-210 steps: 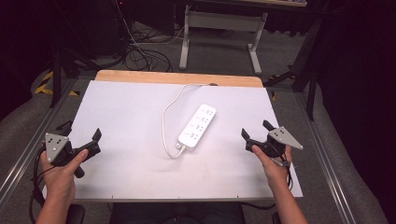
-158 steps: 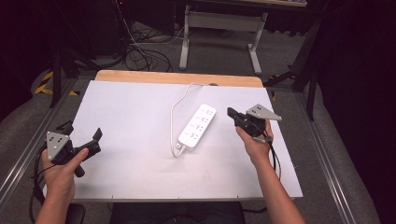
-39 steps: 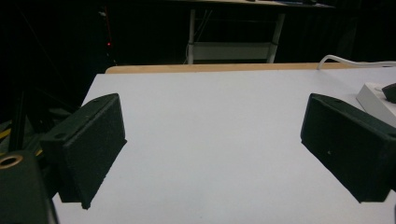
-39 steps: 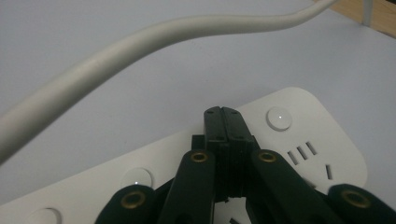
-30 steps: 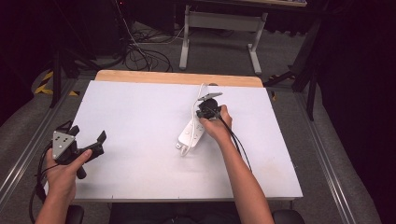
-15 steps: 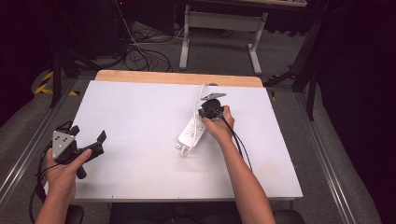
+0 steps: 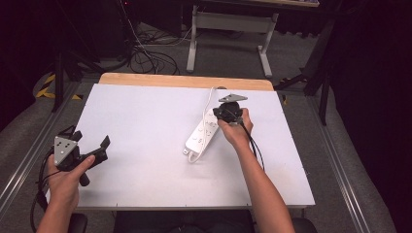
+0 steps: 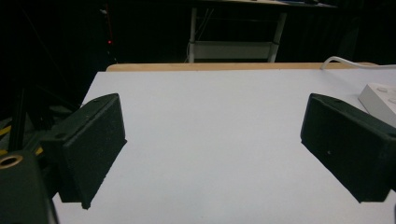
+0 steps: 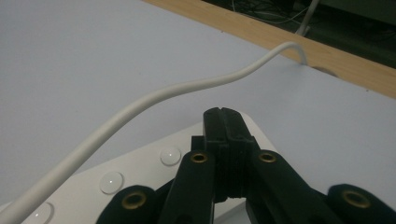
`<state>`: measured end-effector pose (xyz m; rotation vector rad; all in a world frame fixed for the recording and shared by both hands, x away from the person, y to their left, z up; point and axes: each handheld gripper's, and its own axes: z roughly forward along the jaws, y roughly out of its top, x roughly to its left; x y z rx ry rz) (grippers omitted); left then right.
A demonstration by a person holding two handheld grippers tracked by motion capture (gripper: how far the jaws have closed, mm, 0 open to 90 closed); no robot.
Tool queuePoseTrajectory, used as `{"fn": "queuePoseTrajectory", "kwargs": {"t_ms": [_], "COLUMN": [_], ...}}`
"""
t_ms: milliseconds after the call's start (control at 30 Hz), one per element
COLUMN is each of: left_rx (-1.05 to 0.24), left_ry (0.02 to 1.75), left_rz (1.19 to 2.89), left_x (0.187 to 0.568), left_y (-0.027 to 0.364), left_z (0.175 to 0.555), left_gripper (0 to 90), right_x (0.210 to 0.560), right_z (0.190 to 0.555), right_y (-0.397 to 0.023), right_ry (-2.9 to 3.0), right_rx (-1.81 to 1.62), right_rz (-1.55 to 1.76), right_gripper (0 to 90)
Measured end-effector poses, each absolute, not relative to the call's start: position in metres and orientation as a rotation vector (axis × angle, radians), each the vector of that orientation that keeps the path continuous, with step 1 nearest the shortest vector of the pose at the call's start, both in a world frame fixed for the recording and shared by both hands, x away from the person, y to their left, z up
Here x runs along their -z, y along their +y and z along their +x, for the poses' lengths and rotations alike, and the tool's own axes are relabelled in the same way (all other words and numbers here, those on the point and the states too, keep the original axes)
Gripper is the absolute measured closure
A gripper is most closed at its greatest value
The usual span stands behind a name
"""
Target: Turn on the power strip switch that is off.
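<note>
A white power strip (image 7: 200,137) lies slantwise at mid-table, and its white cable (image 7: 211,99) curves off over the far edge. My right gripper (image 7: 224,113) hovers at the strip's far end, jaws shut with nothing between them. In the right gripper view its closed tips (image 9: 223,115) sit right over the power strip (image 9: 140,168), beside round switches (image 9: 170,155) and the cable (image 9: 154,95); contact cannot be told. My left gripper (image 7: 89,140) is held at the table's front left, open and holding nothing. In the left gripper view the left gripper (image 8: 212,144) faces bare tabletop, with the strip's corner (image 8: 379,94) at far right.
The white tabletop (image 7: 141,126) has a wooden strip (image 7: 184,81) along its far edge. Metal rails (image 7: 340,160) run beside the table. Beyond it stand a white frame (image 7: 228,22) and loose floor cables (image 7: 145,56).
Since seven seconds ago my right gripper moved from the table's front right to the strip's far end and shut. Over the last second it barely shifted. The left gripper stayed put.
</note>
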<state>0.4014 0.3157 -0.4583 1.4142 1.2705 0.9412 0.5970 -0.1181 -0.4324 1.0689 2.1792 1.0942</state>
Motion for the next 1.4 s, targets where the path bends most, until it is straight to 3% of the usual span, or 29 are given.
{"fn": "queuePoseTrajectory", "kwargs": {"t_ms": [1100,1400], "left_rx": [-0.946,-0.944], "left_ry": [1.259,1.252], "left_rz": [1.422,1.425], "left_x": [0.459,0.458], "left_y": [0.313,0.313], "left_z": [0.400,0.400], "left_gripper": [7.2,7.3], "right_x": [0.409,0.406], "right_z": [0.528,0.509], "right_y": [-0.173,-0.188], "right_ry": [2.064,2.016], "right_rx": [-1.356,-1.404], "right_rz": [0.945,0.935], "right_gripper": [90.0,82.7]}}
